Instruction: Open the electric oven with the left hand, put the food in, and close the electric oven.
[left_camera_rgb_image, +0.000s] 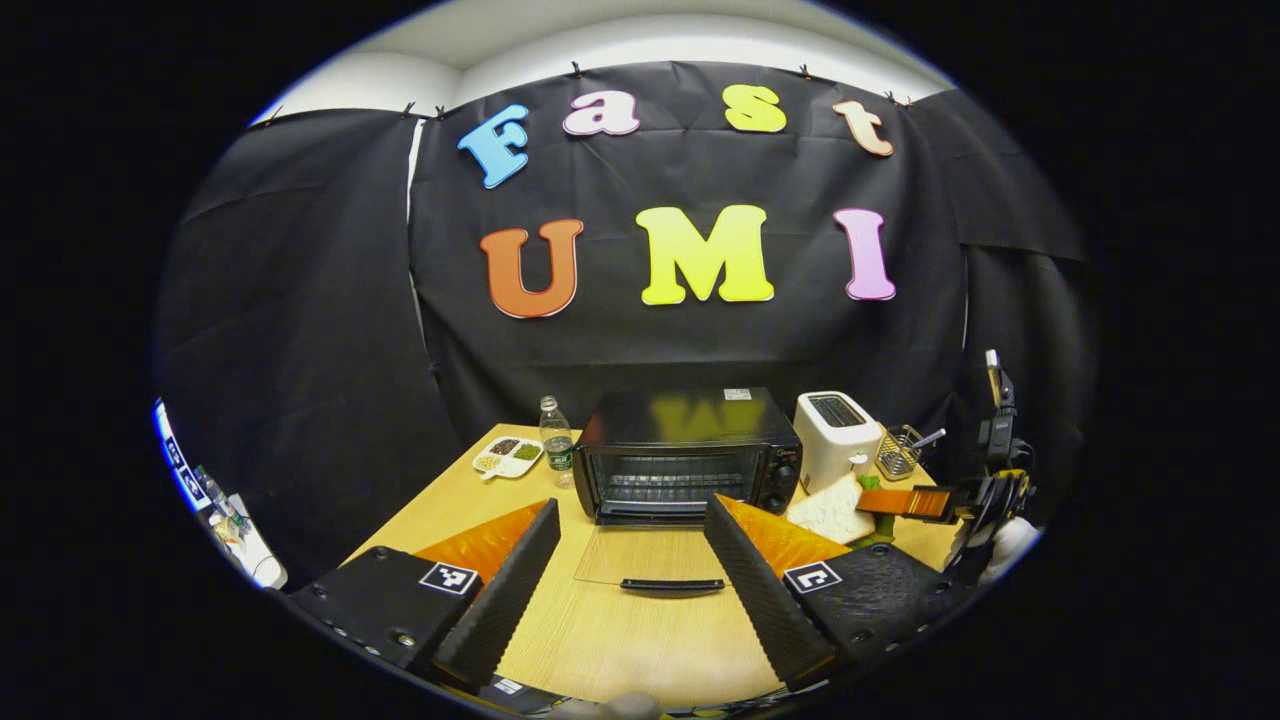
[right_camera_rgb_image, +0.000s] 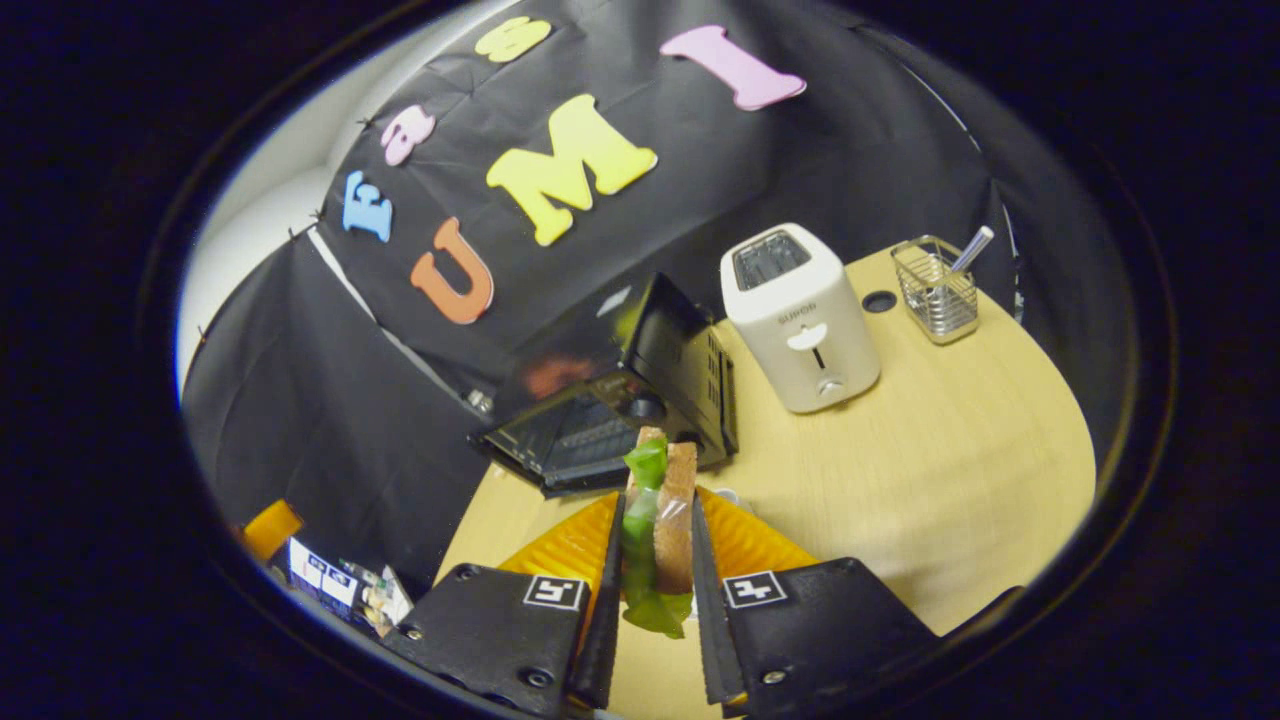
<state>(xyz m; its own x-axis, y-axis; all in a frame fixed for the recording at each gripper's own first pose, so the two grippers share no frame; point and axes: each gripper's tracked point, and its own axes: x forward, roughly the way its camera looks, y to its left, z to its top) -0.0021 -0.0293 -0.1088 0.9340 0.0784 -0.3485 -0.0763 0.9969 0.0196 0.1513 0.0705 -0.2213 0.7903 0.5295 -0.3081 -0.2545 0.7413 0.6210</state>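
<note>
On the bench (left_camera_rgb_image: 600, 640) the electric oven (left_camera_rgb_image: 690, 455) stands near the back edge with its door (left_camera_rgb_image: 650, 558) dropped flat, the left tongs (left_camera_rgb_image: 628, 570) released, while the right tongs (right_camera_rgb_image: 655, 560), clenched on the sandwich (right_camera_rgb_image: 660, 520), must next carry it into the cavity.

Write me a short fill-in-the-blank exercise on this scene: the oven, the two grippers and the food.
1. The oven door is folded down and stands ____.
2. The right gripper is shut on a ____, with bread and a green leaf.
3. The left gripper has its fingers spread and is ____.
4. Right of the oven in the left gripper view stands a white ____.

Missing words: open; sandwich; open; toaster
</note>
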